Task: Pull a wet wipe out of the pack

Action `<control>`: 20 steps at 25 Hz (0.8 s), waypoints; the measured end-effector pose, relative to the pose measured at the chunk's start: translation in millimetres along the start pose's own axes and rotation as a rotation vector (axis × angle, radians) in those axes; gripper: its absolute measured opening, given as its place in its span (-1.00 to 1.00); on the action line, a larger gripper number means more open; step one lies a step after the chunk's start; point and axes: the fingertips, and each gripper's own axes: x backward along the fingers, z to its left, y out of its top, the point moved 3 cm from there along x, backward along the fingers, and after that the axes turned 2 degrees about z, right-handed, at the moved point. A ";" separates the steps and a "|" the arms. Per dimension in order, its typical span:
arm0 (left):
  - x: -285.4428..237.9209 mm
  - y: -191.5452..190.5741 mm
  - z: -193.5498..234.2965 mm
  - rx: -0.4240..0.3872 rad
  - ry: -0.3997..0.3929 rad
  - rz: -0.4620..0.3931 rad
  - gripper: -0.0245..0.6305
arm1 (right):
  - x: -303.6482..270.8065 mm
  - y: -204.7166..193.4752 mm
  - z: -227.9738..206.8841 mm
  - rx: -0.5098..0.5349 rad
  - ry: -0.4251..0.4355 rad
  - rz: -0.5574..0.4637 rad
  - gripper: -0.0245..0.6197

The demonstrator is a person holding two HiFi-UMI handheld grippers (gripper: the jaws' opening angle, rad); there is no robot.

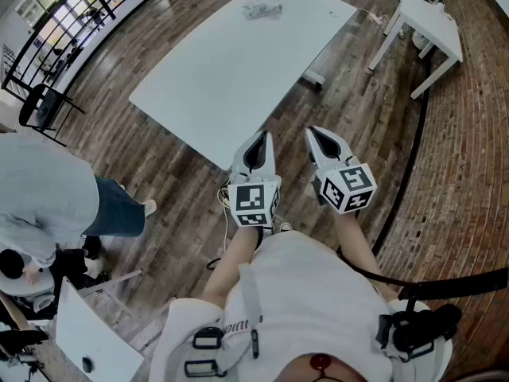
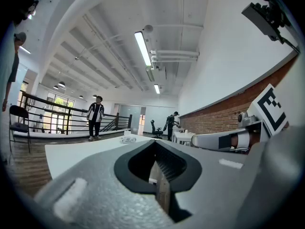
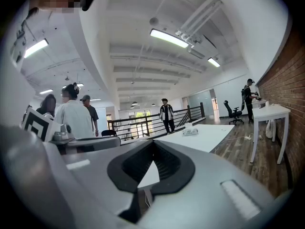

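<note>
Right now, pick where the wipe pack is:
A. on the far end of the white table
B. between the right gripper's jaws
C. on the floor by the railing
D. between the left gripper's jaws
A: the pack lies near the far end of the table, well away from the left gripper and the right gripper, which are both shut on nothing.

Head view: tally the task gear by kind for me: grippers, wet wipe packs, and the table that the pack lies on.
Grippers: 2, left gripper and right gripper
Wet wipe pack: 1
White table under the pack: 1
Total: 4
</note>
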 end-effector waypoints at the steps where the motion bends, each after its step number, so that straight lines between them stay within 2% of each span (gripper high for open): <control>1: 0.6 -2.4 0.8 0.001 -0.004 -0.003 -0.92 | -0.7 -0.6 1.0 0.001 -0.001 0.001 -0.91; 20: 14.4 -12.4 37.3 0.001 -0.038 0.004 -0.92 | -18.9 9.0 23.5 0.053 -0.037 -0.023 -0.91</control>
